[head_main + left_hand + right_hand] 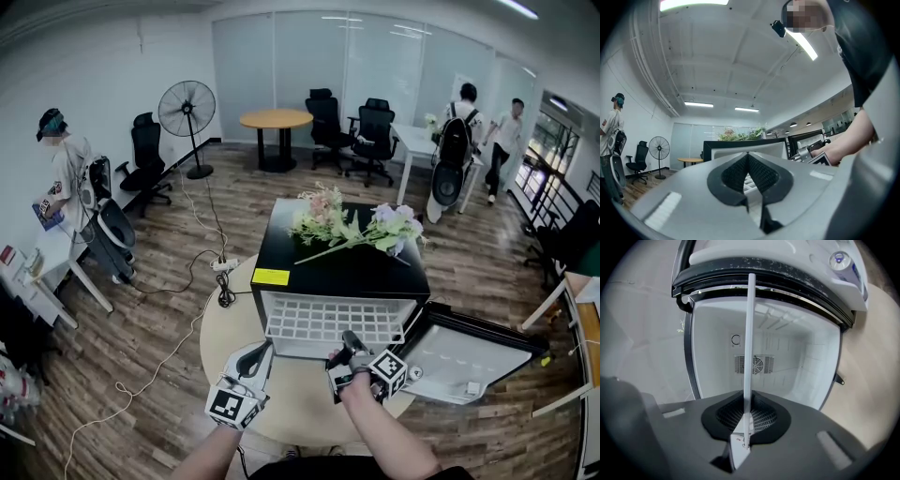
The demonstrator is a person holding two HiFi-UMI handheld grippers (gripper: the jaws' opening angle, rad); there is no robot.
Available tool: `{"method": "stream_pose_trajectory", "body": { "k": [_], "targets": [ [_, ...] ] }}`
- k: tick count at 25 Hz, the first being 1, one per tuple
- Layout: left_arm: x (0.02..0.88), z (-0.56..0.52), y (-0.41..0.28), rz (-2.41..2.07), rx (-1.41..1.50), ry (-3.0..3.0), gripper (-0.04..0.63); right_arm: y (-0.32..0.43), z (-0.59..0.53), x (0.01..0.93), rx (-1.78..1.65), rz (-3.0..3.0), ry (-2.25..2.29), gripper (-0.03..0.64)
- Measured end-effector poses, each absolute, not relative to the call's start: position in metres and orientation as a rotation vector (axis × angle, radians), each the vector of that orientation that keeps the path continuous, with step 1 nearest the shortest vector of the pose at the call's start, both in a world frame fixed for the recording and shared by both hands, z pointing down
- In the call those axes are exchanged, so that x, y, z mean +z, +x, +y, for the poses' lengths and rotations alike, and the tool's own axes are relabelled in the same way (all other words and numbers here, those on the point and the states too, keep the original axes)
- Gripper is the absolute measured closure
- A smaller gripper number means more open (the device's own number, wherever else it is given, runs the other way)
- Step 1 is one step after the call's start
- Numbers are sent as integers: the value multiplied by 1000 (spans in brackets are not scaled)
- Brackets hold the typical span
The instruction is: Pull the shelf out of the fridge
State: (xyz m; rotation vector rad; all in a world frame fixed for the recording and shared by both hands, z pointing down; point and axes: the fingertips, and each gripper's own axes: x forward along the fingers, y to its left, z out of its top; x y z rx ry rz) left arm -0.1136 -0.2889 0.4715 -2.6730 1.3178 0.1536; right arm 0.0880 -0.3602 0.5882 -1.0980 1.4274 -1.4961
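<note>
The round tabletop [220, 352] is carrying the black fridge [347, 267] at its far edge, door hanging open rightward. The white shelf [328, 323] is sticking partly out toward the near edge. The right gripper [349, 349] is pinching its front rim, while the left gripper [258, 356] is hovering closed and empty. Because the shelf is pinched at a single point, it could twist and jam, or droop and slip as it clears.

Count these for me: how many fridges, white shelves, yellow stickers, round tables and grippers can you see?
fridge: 1
shelf: 1
yellow sticker: 1
round tables: 2, near table and far table
grippers: 2, left gripper and right gripper
Total: 7
</note>
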Motion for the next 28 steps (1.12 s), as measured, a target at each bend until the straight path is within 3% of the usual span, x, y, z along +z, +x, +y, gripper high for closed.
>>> {"method": "stream_pose_trajectory", "body": {
  "k": [28],
  "targets": [
    [456,-268,-95,1233,227,-2674,595,90,-266,592,-1398,1726,-1362,581]
  ]
}}
